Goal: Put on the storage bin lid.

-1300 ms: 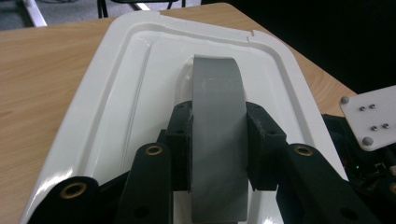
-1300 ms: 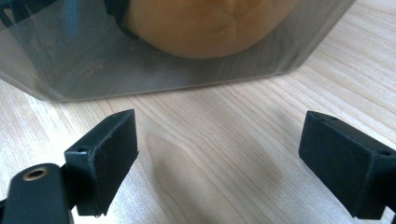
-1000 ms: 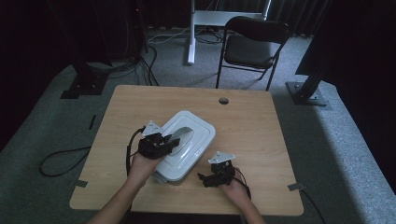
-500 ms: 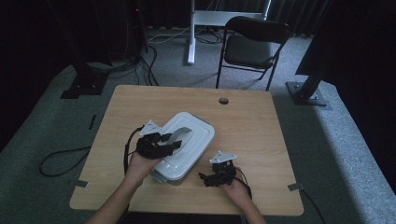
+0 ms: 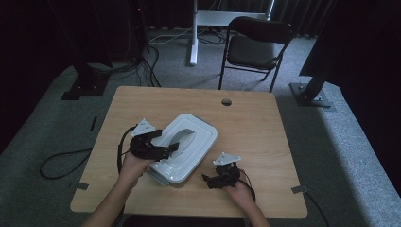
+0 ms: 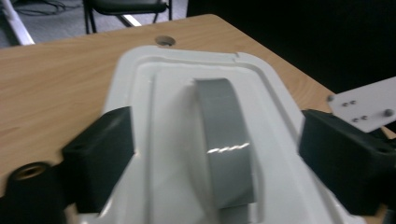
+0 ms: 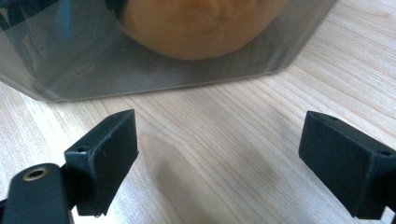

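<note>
A container with a white lid [image 5: 195, 142] and a grey arched handle [image 5: 182, 136] lies slanted on the wooden table [image 5: 265, 142]. My left gripper [image 5: 169, 150] hovers over the lid's near end. In the left gripper view its jaws [image 6: 217, 133] have just been opening and stand wide apart. The grey handle [image 6: 226, 135] runs between them untouched, above the lid [image 6: 135, 84]. My right gripper [image 5: 209, 179] rests low on the table by the container's near right side, open and holding nothing [image 7: 219, 135]. Its camera faces the clear wall [image 7: 93, 70], through which an orange rounded thing [image 7: 201, 28] shows.
A round cable hole [image 5: 226, 101] sits near the table's far edge. A black folding chair [image 5: 255, 42] stands behind the table. Cables [image 5: 61, 163] lie on the carpet at left, and stand feet [image 5: 312, 92] sit at both back corners.
The left gripper's jaws have spread apart over the lid, and the left hand has shifted a little toward the near left. The right hand has kept still.
</note>
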